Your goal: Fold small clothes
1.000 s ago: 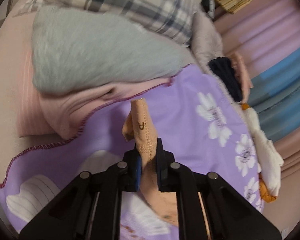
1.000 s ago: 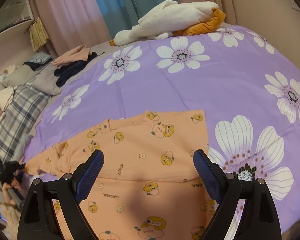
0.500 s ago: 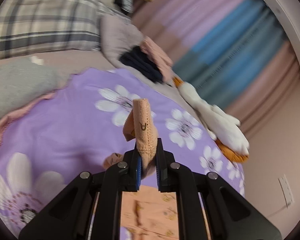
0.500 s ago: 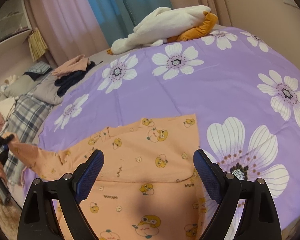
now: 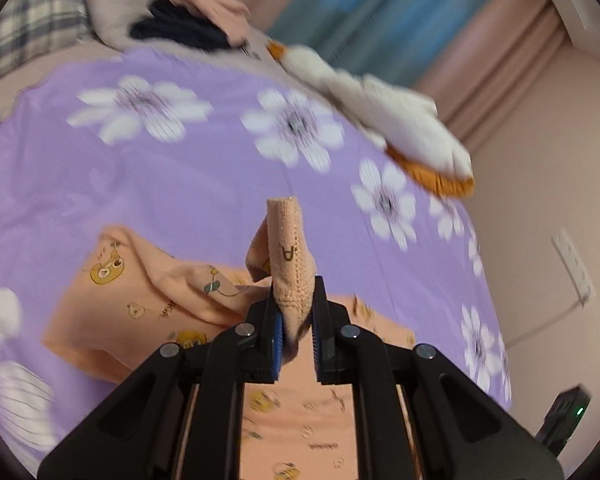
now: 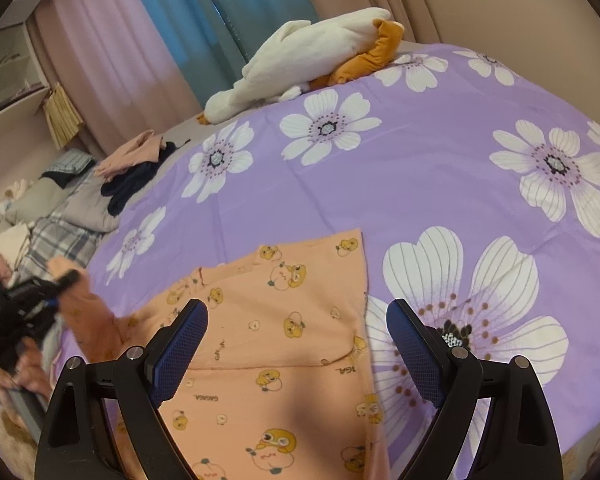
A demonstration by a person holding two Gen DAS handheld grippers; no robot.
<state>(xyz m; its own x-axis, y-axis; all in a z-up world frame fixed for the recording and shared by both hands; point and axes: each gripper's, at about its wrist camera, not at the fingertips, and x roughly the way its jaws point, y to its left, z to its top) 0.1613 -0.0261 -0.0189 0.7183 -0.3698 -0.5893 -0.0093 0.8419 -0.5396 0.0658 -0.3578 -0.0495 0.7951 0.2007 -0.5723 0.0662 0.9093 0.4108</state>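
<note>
Sleeve swung inward since the earlier frame.
Left tool pinches the cuff; next, lay it across the orange top; right tool is spread, empty.

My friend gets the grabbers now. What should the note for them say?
Left tool: shut on the sleeve cuff of the orange top, holding it up over the top's body.
Right tool: open and empty, hovering over the middle of the top.
The top lies on the purple flowered blanket, its right side already folded in to a straight edge.
Left to do: lay the held sleeve across the body, let go, then fold the top smaller.
</note>
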